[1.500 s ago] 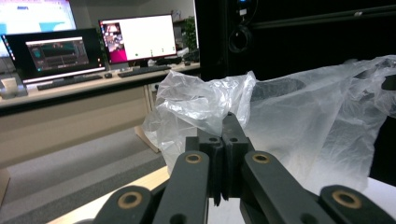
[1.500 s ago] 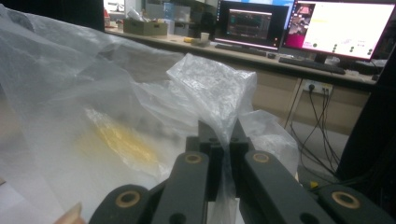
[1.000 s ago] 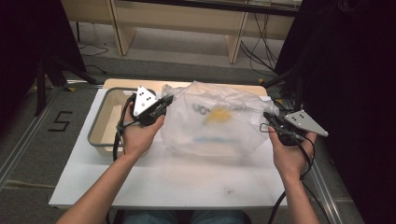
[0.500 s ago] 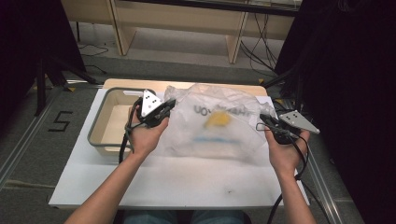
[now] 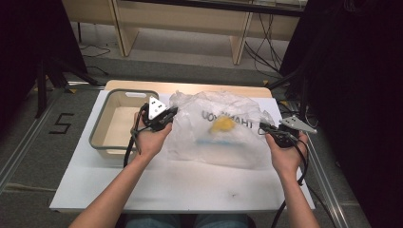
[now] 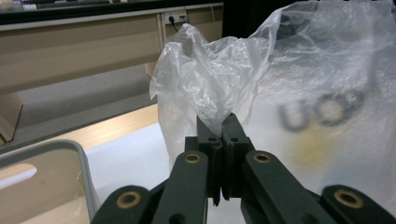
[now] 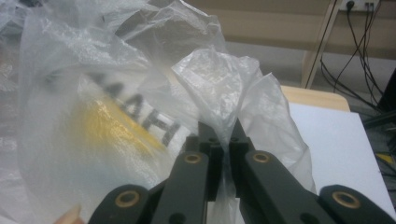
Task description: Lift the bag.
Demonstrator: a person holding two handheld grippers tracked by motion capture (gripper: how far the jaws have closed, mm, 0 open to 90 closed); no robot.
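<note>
A clear plastic bag [image 5: 218,128] with black lettering and a yellow mark is stretched between both grippers over the white table [image 5: 190,183]. My left gripper [image 5: 172,113] is shut on the bag's left edge; in the left gripper view its jaws pinch a bunched fold of the bag [image 6: 210,88] at the gripper tips [image 6: 219,125]. My right gripper [image 5: 262,127] is shut on the bag's right edge. In the right gripper view the film of the bag [image 7: 219,84] rises crumpled out of the closed tips [image 7: 220,133]. A blue shape blurs inside the bag.
A grey tub [image 5: 102,128] with a pale inside stands on the table's left, just beside the left hand. Wooden shelving [image 5: 190,23] and loose cables [image 5: 263,54] lie on the floor beyond the table. A dark curtain stands at right.
Both hands have sunk toward the table with the bag held between them, and the bag hangs lower and flatter than before. The grips have not changed.
</note>
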